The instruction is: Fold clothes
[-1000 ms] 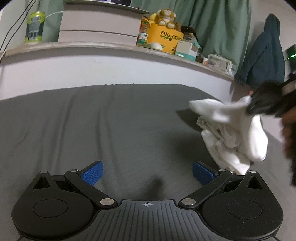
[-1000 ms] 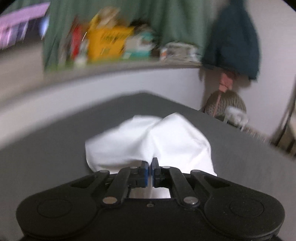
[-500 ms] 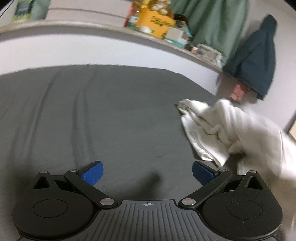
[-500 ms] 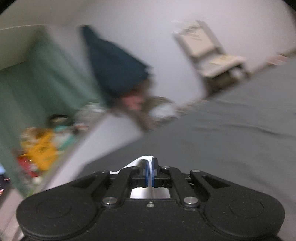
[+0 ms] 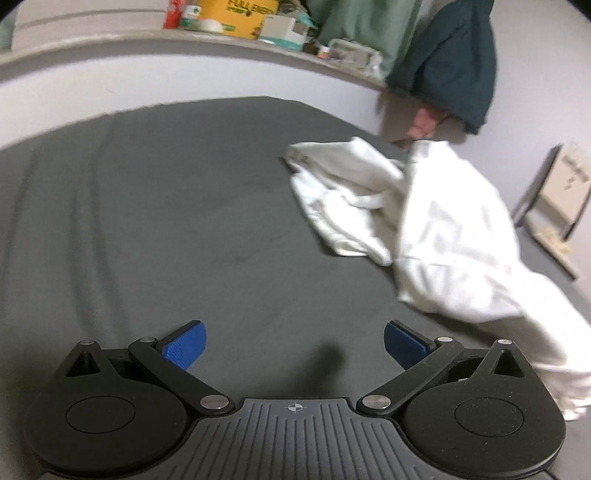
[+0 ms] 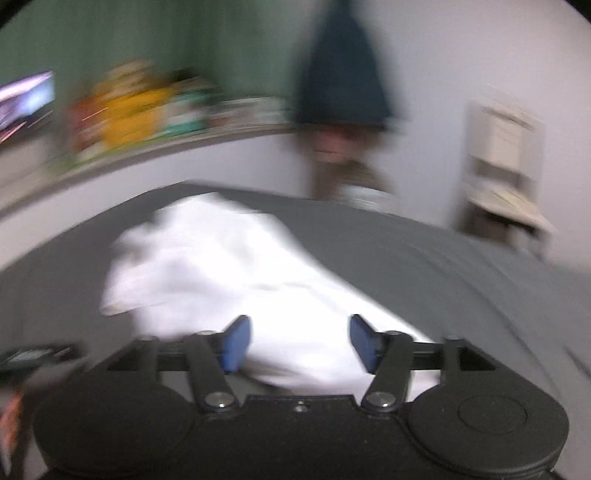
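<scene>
Right gripper (image 6: pixel 299 341) had been clamped on the white garment (image 5: pixel 436 229) in both earlier frames, pads pressed together on a pinch of cloth. Now its jaws stood apart, and no cloth was pinched between the blue pads (image 6: pixel 236 343); the garment (image 6: pixel 229 273) lay on the bed below and ahead of them. The right wrist view was motion-blurred, so whether a pad brushed the fabric could not be told.

Garment was bunched and lifted one second ago, partly down half a second ago. Now it was spread out on the grey bedsheet (image 5: pixel 166 206), on the right side of the left wrist view.

Orientation: long axis ran diagonally in the left wrist view, from a crumpled end far up the bed near the wall to a flatter, wider end trailing toward the lower right edge, past the left gripper's right finger. The far end was rumpled into folds; the near part lay smoother. In the right wrist view it ran from far left toward the near right, straight under the gripper.

Left gripper (image 5: pixel 293 343) was unchanged across all frames: jaws wide apart, holding nothing, over bare sheet, with the garment just beside its right pad (image 5: pixel 402 347), not touching that I could see.

Background: dark teal jacket (image 5: pixel 454 62) hung on the wall, yellow box (image 5: pixel 236 14) on the ledge.
</scene>
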